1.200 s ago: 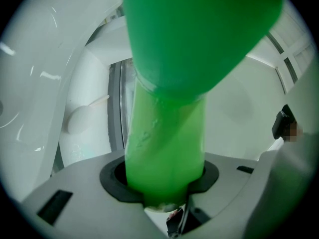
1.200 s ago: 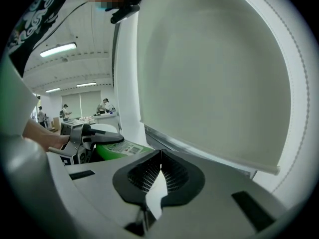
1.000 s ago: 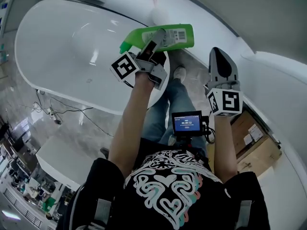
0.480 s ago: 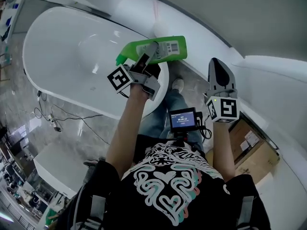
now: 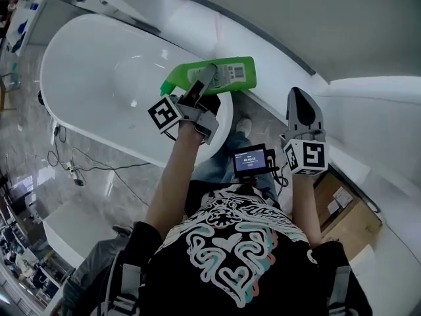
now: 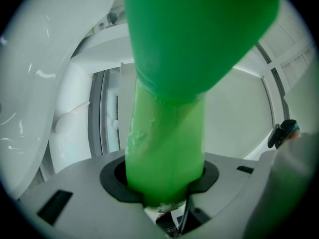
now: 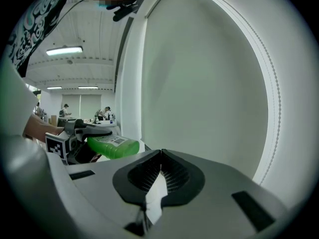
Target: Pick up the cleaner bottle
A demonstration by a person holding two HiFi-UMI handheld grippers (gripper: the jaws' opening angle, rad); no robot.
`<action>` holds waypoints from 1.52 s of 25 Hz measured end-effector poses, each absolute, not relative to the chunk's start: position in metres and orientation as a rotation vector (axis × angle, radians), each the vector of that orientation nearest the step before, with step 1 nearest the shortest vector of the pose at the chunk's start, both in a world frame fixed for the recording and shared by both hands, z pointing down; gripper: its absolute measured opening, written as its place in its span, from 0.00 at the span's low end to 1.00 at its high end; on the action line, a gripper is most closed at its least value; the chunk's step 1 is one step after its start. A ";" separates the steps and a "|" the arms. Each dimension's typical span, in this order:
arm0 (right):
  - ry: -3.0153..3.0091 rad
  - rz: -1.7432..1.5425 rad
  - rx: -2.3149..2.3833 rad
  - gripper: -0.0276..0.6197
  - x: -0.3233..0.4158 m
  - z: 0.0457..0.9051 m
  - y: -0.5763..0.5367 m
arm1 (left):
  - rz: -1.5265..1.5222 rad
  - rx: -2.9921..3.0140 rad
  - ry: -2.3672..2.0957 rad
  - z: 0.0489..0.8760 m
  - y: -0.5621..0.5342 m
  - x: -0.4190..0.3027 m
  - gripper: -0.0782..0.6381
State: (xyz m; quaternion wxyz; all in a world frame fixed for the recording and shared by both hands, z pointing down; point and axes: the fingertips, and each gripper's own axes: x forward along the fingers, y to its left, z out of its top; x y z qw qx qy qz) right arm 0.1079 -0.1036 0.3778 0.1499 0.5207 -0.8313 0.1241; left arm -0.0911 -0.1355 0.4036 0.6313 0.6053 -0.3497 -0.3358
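Note:
The green cleaner bottle [image 5: 217,75] lies on its side in the air above the white bathtub's rim, cap end to the left, with a white label on its body. My left gripper [image 5: 202,83] is shut on the bottle around its middle. In the left gripper view the green cleaner bottle [image 6: 172,133] fills the gap between the jaws. My right gripper [image 5: 302,101] hangs to the right of the bottle, apart from it, jaws closed together with nothing between them. From the right gripper view the bottle [image 7: 113,146] shows at the left, held by the other gripper.
A white bathtub [image 5: 99,91] lies below and left of the bottle. A pale curved wall [image 7: 209,83] stands close in front of the right gripper. A cardboard box [image 5: 345,206] sits on the floor at the right. Cables [image 5: 85,170] trail over the floor at the left.
The bottle and left gripper sit slightly lower in the head view, with the tub shifted right. The right gripper has moved slightly down. Both grips are unchanged.

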 end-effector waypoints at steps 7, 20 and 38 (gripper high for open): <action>-2.409 0.340 1.526 0.09 0.107 0.392 -0.098 | -0.790 1.399 -0.786 0.414 -0.133 -0.092 0.38; -2.461 0.301 1.552 0.09 0.110 0.373 -0.098 | -0.764 1.430 -0.782 0.390 -0.132 -0.088 0.38; -2.484 0.271 1.593 0.08 0.103 0.362 -0.097 | -0.802 1.439 -0.764 0.363 -0.131 -0.087 0.38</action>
